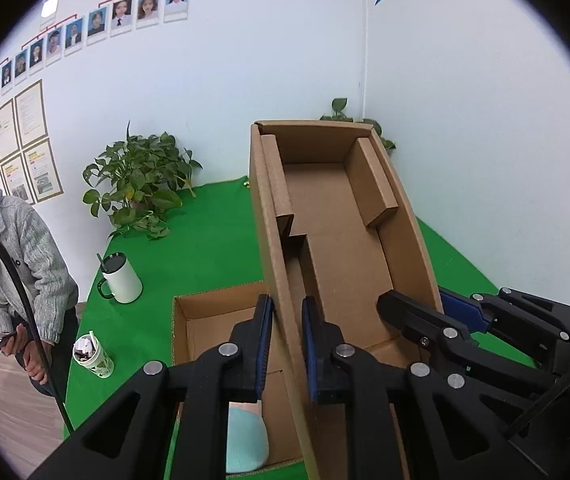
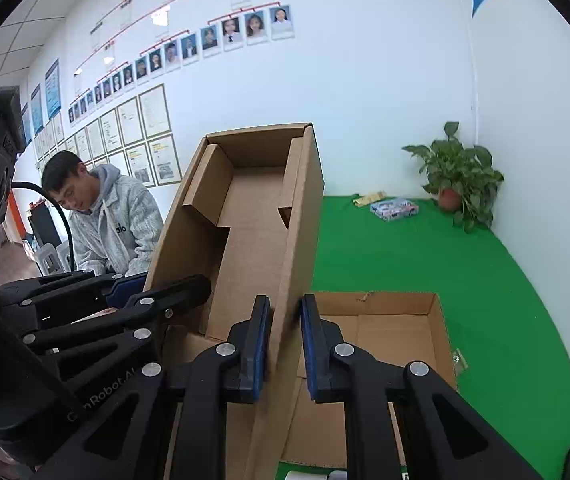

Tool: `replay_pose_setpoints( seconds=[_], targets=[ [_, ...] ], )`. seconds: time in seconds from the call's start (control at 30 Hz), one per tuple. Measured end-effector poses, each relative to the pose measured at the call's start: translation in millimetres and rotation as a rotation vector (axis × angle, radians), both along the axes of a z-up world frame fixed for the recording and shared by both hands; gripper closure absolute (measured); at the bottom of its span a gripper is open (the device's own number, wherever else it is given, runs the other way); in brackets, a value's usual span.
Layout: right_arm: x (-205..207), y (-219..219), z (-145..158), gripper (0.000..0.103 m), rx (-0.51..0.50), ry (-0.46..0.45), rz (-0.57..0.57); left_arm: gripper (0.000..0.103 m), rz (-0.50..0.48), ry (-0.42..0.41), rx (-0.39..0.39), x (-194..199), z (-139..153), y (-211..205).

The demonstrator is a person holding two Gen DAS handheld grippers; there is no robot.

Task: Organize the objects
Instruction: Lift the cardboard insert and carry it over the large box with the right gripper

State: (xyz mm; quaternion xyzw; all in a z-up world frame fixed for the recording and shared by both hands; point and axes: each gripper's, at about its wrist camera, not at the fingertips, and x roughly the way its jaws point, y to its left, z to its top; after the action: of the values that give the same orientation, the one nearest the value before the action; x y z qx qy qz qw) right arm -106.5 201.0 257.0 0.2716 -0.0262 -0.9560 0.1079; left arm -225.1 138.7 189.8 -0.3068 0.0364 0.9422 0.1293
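Observation:
A brown cardboard box lid stands raised above an open cardboard box on the green table. My left gripper straddles the lid's left wall, jaws close around it with a small gap on the inner side. My right gripper straddles the lid's right wall the same way, above the box. Each gripper shows in the other's view, the right one and the left one. A pale blue soft object lies in the box.
A white mug with straw, a patterned cup and a potted plant stand on the table's left. A second plant and a small packet sit at the far right corner. A man in grey stands beside the table.

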Motion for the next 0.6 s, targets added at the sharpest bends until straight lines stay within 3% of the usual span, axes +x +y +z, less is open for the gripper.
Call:
replay_pose_setpoints(
  seconds=[0.13, 0.33, 0.6],
  targets=[
    [-56.3, 7.8, -31.7, 0.089, -0.011, -0.064, 0.009, 0.089, 0.01, -0.07, -0.008, -31.6, -33.9, -2.5],
    [-122.7, 7.0, -108.1, 0.09, -0.027, -0.18, 0.044, 0.09, 0.053, -0.208, -0.03, -71.8, -105.1, -13.1],
    [-168.4, 2.9, -217.6, 0.09, -0.072, -0.276, 0.059, 0.09, 0.096, -0.375, -0.034, -106.1, -180.3, -20.2]
  ],
)
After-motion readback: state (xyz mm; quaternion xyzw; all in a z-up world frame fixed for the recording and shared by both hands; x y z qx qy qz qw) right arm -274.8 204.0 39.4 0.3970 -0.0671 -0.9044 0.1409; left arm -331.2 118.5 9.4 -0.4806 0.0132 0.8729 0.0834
